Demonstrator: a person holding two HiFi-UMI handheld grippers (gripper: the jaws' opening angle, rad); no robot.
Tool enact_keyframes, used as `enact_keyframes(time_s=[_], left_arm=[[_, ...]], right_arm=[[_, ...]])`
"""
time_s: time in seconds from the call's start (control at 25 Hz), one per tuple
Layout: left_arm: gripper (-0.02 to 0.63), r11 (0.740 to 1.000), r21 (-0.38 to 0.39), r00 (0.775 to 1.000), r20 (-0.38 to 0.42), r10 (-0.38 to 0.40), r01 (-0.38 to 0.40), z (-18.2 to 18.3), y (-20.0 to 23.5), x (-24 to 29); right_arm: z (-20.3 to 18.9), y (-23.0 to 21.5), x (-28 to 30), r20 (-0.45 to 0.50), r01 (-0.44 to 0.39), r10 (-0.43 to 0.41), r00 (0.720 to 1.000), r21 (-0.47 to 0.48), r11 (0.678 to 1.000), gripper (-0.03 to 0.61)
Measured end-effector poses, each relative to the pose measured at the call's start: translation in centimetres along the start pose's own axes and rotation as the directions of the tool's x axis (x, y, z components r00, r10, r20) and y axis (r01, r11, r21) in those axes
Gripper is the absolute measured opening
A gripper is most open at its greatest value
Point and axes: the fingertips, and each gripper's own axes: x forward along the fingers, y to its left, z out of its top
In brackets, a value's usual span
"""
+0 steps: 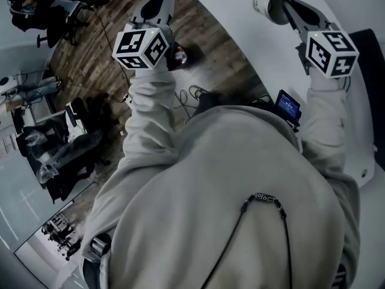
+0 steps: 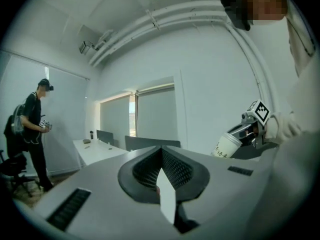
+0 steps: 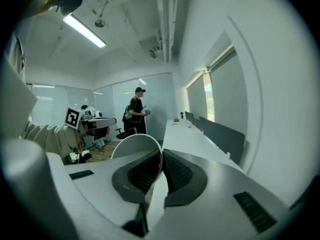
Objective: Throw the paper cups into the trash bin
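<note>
Paper cup (image 1: 266, 6) hangs far right above the white table (image 1: 228, 23), its rim wall pinched by our right gripper (image 1: 290, 12). We judge it light and easily crushed, best held by that stiffer rim. Our left gripper (image 1: 161, 2) is pressed together, apparently empty.

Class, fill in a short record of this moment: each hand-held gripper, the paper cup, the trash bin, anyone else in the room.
left hand-held gripper: jaws together, nothing held
right hand-held gripper: shut on the paper cup, pinching its wall
paper cup: white, held sideways, one jaw inside its mouth, seen against the white desk
trash bin: not in view
other person: standing far off, dark clothes, cap
</note>
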Motion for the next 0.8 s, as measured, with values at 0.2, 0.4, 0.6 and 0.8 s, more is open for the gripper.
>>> enact_keyframes(time_s=[0.2,0.4,0.6,0.8], left_arm=[[0.003,0.989,-0.040,0.990,0.002,0.140,-0.140,-3.4,11.4,-6.4],[0.003,0.969,-0.022,0.969,0.009,0.248,-0.248,-3.7,19.0,-13.0],[0.003,0.939,-0.033,0.940,-0.006,0.341,-0.341,-5.7,30.0,-21.6],[0.003,0.899,-0.048,0.900,0.005,0.436,-0.435,-6.0,36.1,-28.6]], right_arm=[[1.7,8.5,11.4,-0.032,-0.137,0.136,0.990,-0.046,0.989,0.041],[4.1,17.4,19.2,-0.058,-0.269,0.264,0.963,-0.108,0.957,0.041],[7.0,30.1,30.0,-0.077,-0.388,0.380,0.922,-0.162,0.907,0.041],[8.9,40.2,36.3,-0.098,-0.502,0.492,0.865,-0.212,0.839,0.041]])
